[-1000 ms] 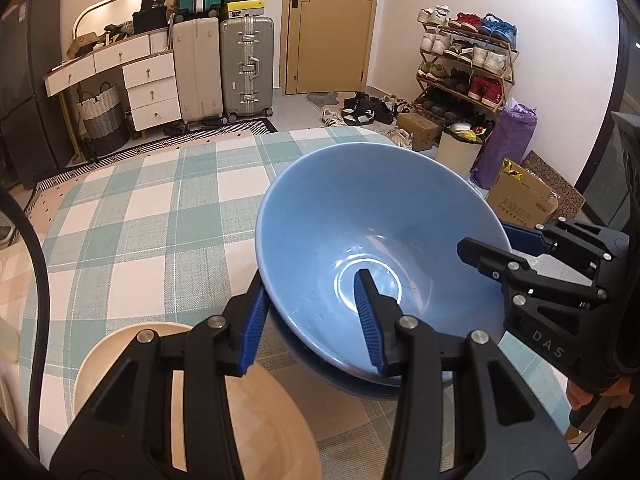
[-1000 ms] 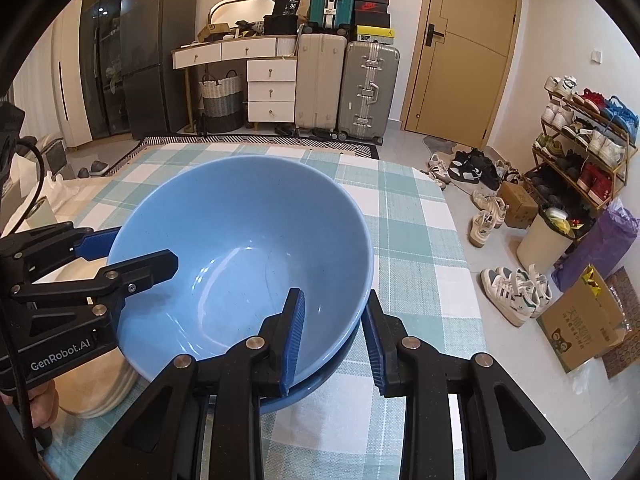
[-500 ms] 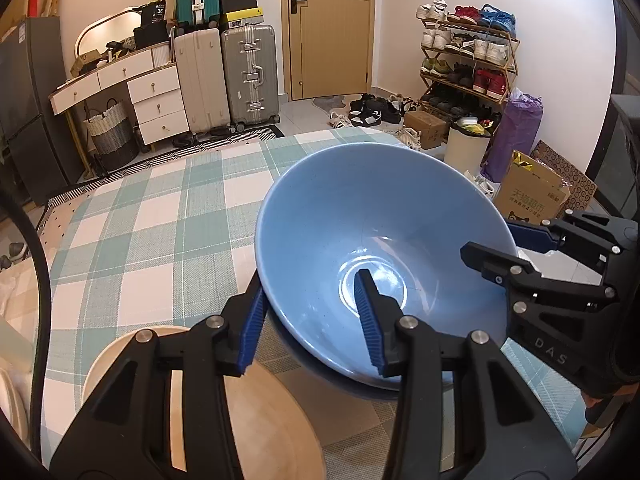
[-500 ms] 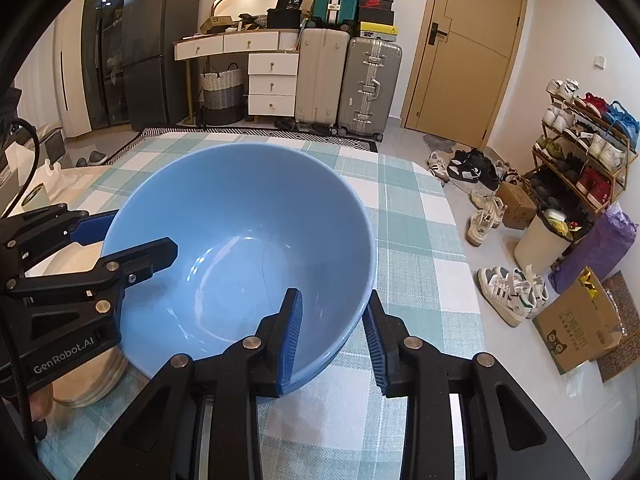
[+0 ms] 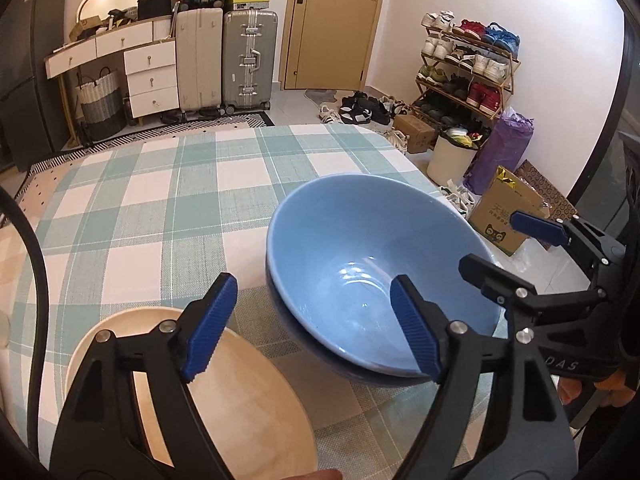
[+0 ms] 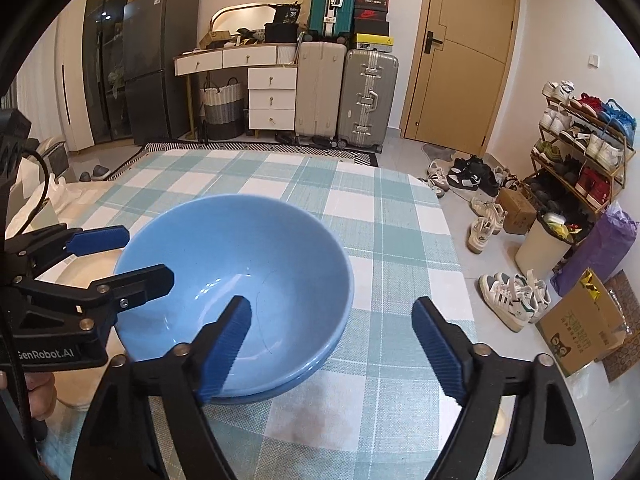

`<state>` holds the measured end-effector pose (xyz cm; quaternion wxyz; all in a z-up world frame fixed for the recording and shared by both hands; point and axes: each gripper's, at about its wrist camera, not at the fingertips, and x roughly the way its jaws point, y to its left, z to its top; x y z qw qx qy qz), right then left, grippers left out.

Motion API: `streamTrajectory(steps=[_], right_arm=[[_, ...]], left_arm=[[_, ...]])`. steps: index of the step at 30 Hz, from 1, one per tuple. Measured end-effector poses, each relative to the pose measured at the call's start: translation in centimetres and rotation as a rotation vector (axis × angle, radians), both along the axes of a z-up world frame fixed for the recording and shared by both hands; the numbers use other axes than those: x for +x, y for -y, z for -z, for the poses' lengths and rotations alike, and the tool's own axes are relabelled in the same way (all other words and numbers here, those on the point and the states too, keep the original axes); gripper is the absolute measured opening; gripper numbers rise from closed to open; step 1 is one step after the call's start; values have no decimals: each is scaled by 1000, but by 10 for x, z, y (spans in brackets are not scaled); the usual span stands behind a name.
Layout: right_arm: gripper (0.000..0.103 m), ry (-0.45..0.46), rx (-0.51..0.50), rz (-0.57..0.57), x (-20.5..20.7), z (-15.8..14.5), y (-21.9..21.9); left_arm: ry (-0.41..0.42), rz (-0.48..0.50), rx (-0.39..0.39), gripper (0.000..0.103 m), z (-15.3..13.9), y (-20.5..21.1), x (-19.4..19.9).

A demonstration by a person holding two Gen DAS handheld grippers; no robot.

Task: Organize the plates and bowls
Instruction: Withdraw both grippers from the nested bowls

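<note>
A light blue bowl (image 5: 360,264) sits nested in a second blue bowl whose rim (image 5: 320,354) shows beneath it, on the checked tablecloth. The stack also shows in the right wrist view (image 6: 240,268). My left gripper (image 5: 316,324) is open, its jaws astride the bowl's near left rim without touching it. My right gripper (image 6: 332,340) is open, its jaws astride the bowl's near right rim. A cream plate (image 5: 240,400) lies under my left gripper, left of the bowls; it also shows in the right wrist view (image 6: 76,264).
The table with the green and white checked cloth (image 6: 360,216) ends at its right edge close to the bowls. Beyond it on the floor are shoes (image 6: 508,300), a cardboard box (image 6: 580,328) and a shoe rack (image 6: 580,140). Suitcases (image 6: 368,96) and drawers stand at the back.
Both grippers have opened and let go of the blue bowl. The bowl has come down and now rests in the lower bowl on the table. Both grippers have drawn back a little.
</note>
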<state>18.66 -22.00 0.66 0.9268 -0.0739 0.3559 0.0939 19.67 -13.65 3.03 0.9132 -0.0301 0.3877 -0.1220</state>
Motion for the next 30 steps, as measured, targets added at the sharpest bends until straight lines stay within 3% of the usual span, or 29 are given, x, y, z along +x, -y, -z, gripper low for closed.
streamTrajectory(steps=[5, 7, 16, 30], right_arm=[[97, -10, 43, 13, -4, -5, 9], [98, -10, 56, 20, -6, -7, 12], [101, -3, 67, 31, -15, -12, 19], [101, -73, 188, 63, -2, -1, 36]], left_arm=[[-1, -10, -6, 85, -3, -8, -6], [3, -16, -8, 102, -5, -10, -9], [22, -41, -20, 101, -15, -22, -21], [-29, -79, -78, 101, -6, -32, -7]])
